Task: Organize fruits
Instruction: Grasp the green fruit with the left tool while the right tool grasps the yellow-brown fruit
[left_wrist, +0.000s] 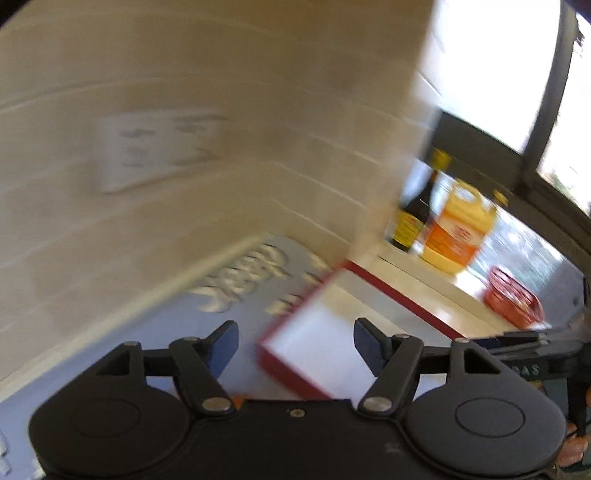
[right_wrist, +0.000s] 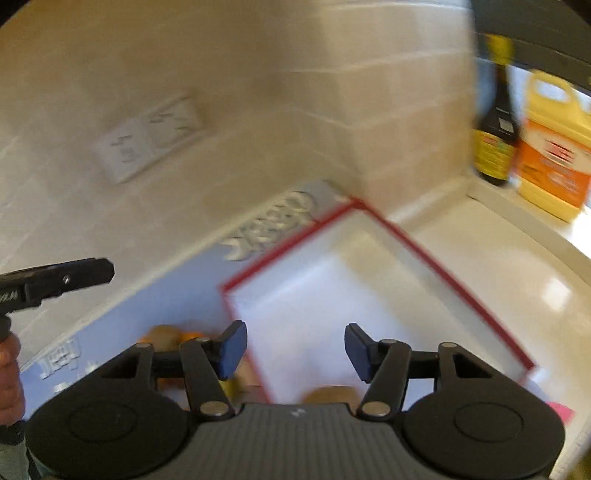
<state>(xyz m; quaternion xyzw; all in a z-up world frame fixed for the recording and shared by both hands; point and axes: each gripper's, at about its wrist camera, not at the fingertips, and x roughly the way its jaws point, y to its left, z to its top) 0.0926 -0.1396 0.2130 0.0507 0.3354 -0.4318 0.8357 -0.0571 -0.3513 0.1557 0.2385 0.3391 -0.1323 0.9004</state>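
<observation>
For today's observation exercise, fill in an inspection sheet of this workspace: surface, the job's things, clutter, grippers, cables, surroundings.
Surface: pale blue patterned mat beside a glossy cream counter.
Job's things: white tray with red rim, inside bare where visible; blurred orange and brown fruit on the mat at the tray's left; another brownish piece at the tray's near edge, mostly hidden.
Clutter: dark sauce bottle, yellow jug, red basket.
Grippers: left gripper open, empty; right gripper open, empty, above the tray.
Cables: nothing seen.
Surroundings: tiled wall, wall socket, window; frames motion-blurred.
</observation>
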